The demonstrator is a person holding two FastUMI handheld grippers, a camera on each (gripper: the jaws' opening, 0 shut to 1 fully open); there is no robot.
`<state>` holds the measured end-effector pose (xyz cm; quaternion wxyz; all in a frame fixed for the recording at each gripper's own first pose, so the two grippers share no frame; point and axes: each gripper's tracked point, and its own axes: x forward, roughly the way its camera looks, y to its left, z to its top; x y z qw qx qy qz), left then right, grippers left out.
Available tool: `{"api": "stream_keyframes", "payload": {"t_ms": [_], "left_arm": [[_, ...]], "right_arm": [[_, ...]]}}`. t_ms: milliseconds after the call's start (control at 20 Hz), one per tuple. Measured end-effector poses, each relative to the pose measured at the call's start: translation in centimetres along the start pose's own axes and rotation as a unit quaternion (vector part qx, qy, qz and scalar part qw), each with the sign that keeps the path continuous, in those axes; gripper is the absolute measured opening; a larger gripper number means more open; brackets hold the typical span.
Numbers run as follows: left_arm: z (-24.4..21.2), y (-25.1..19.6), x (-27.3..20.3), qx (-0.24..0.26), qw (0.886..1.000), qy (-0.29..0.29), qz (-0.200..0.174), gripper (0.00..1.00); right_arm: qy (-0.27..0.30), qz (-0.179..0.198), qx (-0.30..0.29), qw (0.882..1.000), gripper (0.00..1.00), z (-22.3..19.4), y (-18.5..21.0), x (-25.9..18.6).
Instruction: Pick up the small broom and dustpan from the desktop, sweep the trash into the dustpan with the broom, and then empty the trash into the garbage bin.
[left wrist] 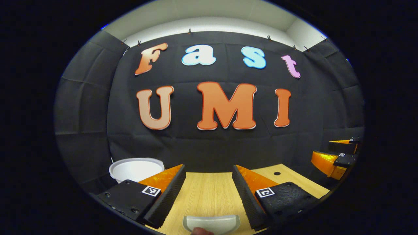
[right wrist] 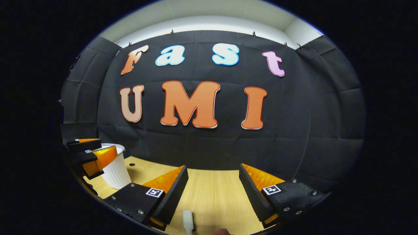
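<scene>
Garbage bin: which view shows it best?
Right gripper view: the garbage bin shows its ribbed side down to the desktop, though the left hand-held gripper covers its rim. Left gripper view gives the rim and inside.

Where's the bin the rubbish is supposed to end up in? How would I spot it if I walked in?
Start at the light wooden desktop in front of the black cloth wall. At its far left end, near the wall, stands the garbage bin: a small white open-topped tub with ribbed sides. It is the only upright container on the desk; the other white pieces lie low at the near edge.
</scene>
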<state>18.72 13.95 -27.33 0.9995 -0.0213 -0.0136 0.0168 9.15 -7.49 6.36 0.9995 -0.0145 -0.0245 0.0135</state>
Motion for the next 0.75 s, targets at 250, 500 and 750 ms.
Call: {"api": "stream_keyframes", "payload": {"t_ms": [250,500,750], "left_arm": [[1.3,-0.5,-1.7,0.005,0.999,-0.037,0.012,0.9],[-0.1,-0.8,-2.5,0.003,1.0,-0.014,0.024,0.9],[-1.0,-1.1,-3.1,-0.003,1.0,0.001,0.03,0.9]], "right_arm": [[-0.013,-0.009,-0.014,1.0,0.94,0.2,-0.3,-0.3],[-0.009,0.007,0.024,1.0,0.94,-0.2,0.1,-1.1],[-0.007,0.015,0.004,1.0,0.94,-0.6,0.2,-1.6]]}}
